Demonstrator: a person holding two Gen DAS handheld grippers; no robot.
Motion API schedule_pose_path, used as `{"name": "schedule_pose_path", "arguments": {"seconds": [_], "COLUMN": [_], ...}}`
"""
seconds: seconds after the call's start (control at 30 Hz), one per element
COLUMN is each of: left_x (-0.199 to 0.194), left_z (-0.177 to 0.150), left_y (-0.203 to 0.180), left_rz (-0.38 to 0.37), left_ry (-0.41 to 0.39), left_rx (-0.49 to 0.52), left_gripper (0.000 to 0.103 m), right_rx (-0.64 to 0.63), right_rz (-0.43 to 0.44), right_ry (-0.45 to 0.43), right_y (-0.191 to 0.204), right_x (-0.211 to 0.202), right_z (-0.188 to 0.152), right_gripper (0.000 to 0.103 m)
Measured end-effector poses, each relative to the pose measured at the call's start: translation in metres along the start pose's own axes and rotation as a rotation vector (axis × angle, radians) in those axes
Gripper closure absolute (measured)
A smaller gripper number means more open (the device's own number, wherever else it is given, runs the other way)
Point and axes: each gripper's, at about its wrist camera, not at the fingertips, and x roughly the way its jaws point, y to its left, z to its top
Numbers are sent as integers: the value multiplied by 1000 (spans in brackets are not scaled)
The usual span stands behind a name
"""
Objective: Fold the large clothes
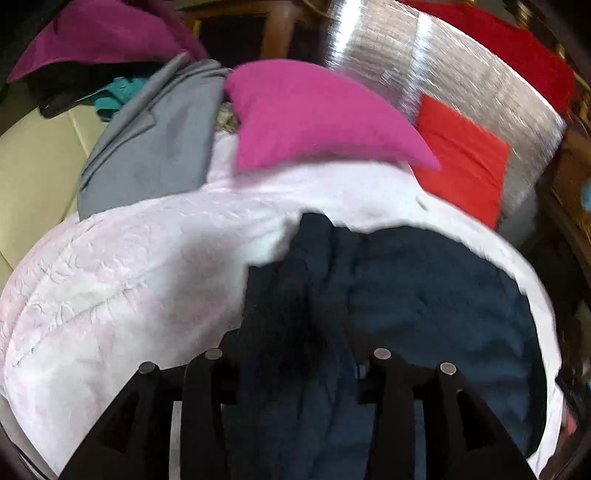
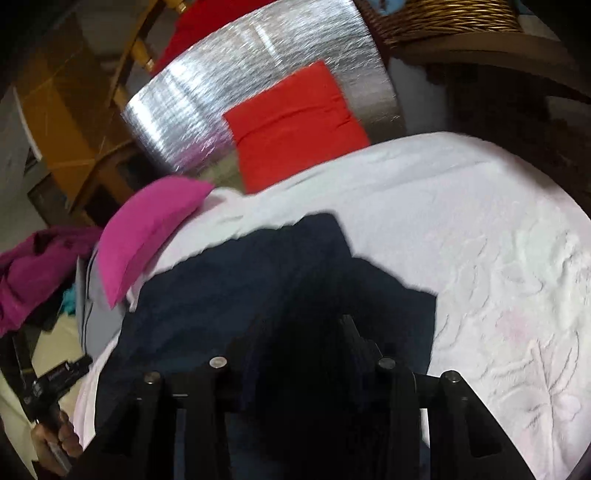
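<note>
Dark navy garment spread on the pale embossed bedspread, bunched and wrinkled, lying at the near edge of the covered surface under both grippers. Long axis roughly from the near edge toward the far edge; in the right wrist view one squared corner of the navy garment points away toward the far edge, where the red folded cloth sits.

Left gripper: fingers spread moderately wide, navy fabric filling the gap between them and rising up between the finger bases. Whether the pads actually pinch the fabric: cannot tell, tips lost in dark cloth and motion blur.

Right gripper: fingers likewise apart, dark fabric heaped between them, one ribbed finger showing against the cloth. Grip on the fabric: cannot tell.

Magenta cushion resting on the far-left part of the bedspread, tapering toward the right in the left wrist view. Grey garment draped off the left edge, just beside the cushion. Red folded cloth beyond the far edge on a silver foil-like sheet. Purple garment heaped well off to the left. Wicker basket at far right, on a shelf.
</note>
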Motion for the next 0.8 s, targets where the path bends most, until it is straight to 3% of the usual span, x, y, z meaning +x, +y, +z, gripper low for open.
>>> {"name": "schedule_pose_path", "arguments": {"seconds": [0.17,0.27,0.4,0.53,0.67,0.8], "left_x": [17,27,21,-1,-36,-44], "left_z": [-29,-38,-42,-53,-67,-86], "left_y": [-9,-15,-14,-8,-6,-19], "left_rz": [54,95,105,46,-88,-137], "left_ry": [111,122,118,105,48,66], "left_rx": [71,136,126,98,76,125], "left_gripper": [62,60,60,60,58,52], "right_rx": [11,36,61,88,83,53], "right_rz": [-2,-35,-15,42,117,186], "right_ry": [130,212,209,198,179,215], "right_y": [5,-4,-8,-11,-4,15], "right_x": [11,30,26,8,-13,-21], "right_z": [-20,-29,-27,-29,-34,-50], "right_gripper": [61,64,64,64,62,62]}}
